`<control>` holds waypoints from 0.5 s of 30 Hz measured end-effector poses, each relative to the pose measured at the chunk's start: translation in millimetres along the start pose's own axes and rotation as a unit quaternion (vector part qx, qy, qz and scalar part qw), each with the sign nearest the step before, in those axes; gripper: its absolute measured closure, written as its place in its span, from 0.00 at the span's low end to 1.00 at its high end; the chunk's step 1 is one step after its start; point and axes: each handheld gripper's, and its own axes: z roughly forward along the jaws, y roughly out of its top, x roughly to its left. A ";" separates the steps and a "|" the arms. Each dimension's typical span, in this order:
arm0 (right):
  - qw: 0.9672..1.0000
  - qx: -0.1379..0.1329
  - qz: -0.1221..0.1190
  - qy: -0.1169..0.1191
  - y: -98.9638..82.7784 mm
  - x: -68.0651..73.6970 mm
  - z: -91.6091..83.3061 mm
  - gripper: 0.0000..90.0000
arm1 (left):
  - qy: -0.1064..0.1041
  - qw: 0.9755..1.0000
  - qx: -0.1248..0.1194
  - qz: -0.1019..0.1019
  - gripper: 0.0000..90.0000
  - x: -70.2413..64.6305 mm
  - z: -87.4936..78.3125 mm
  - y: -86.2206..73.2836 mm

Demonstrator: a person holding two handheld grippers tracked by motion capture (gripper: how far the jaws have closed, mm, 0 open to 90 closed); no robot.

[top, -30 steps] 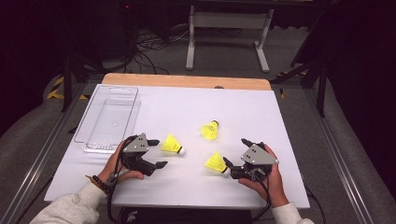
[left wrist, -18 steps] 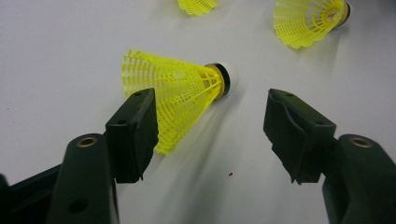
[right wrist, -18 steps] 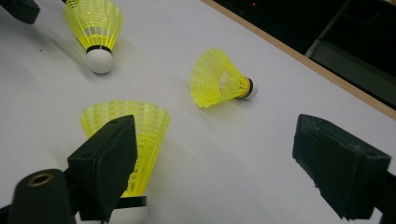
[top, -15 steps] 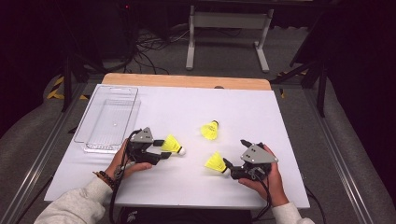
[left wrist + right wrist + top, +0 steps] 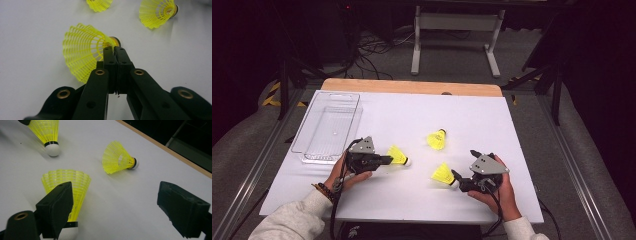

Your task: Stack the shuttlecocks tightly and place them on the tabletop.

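Observation:
Three yellow shuttlecocks lie on the white table (image 5: 492,125). My left gripper (image 5: 387,160) has just been closing, and its jaws now pinch the mesh skirt of the left shuttlecock (image 5: 399,156). In the left gripper view the jaws (image 5: 113,48) meet on the skirt's edge (image 5: 82,52), near the cork. My right gripper (image 5: 457,179) stands open beside the right shuttlecock (image 5: 443,174). That shuttlecock's skirt (image 5: 76,181) lies partly behind the near jaw, outside the gap (image 5: 117,195). The third shuttlecock (image 5: 436,139) lies apart, farther back.
A clear plastic tray (image 5: 303,145) stands at the table's left, just beyond my left hand. A wooden strip (image 5: 412,86) runs along the far edge. Dark floor with cables and a metal stand lies behind.
The left gripper slid right to the left shuttlecock and its jaws came together on the skirt. The right gripper and the other two shuttlecocks kept still.

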 end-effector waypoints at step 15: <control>1.000 0.009 -0.002 -0.001 -0.7 -0.2 1.4 0.15 | 0.057 0.998 0.019 0.015 0.99 8.0 -38.4 7.4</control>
